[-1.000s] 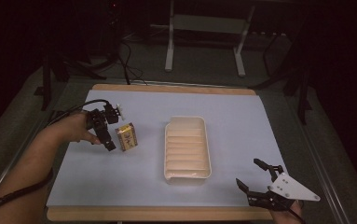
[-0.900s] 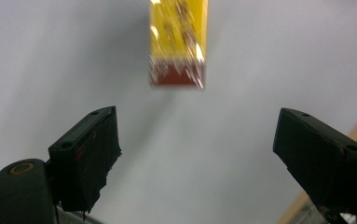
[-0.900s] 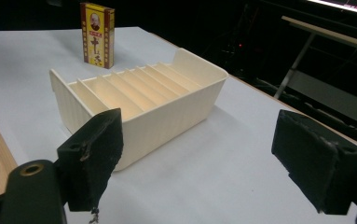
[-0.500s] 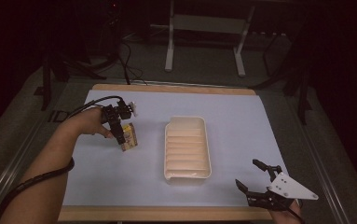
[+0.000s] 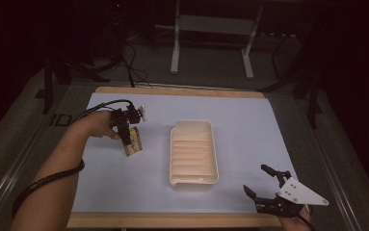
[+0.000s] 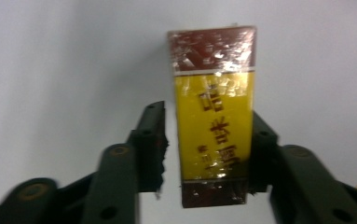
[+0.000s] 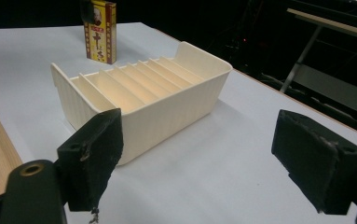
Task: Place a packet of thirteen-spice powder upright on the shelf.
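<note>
Left gripper (image 5: 130,126) is over the left part of the counter (image 5: 249,120), with its fingers (image 6: 150,140) set either side of a small yellow-and-maroon box (image 5: 133,142). In the left gripper view the box (image 6: 213,112) runs lengthwise along the fingers, its long axis pointing away from the hand. The right finger sits against the box's edge; the left finger shows a thin gap. Narrow spread, then, bracketing the box, but whether it is truly pinched I cannot tell.

From the right gripper view the box (image 7: 100,31) stands upright on its short end, beyond the far corner of the cream ribbed tray (image 7: 199,60).

The tray (image 5: 175,144) lies mid-counter, long axis running away from the person, just to the right of the box, apart from it.

Right gripper (image 5: 265,188) sits at the near right edge of the counter, fingers (image 7: 92,154) spread wide, nothing between them, aimed at the tray's near end.

Judgement: the left hand is much the nearer to the box. Any move to the tray goes rightward from there.
</note>
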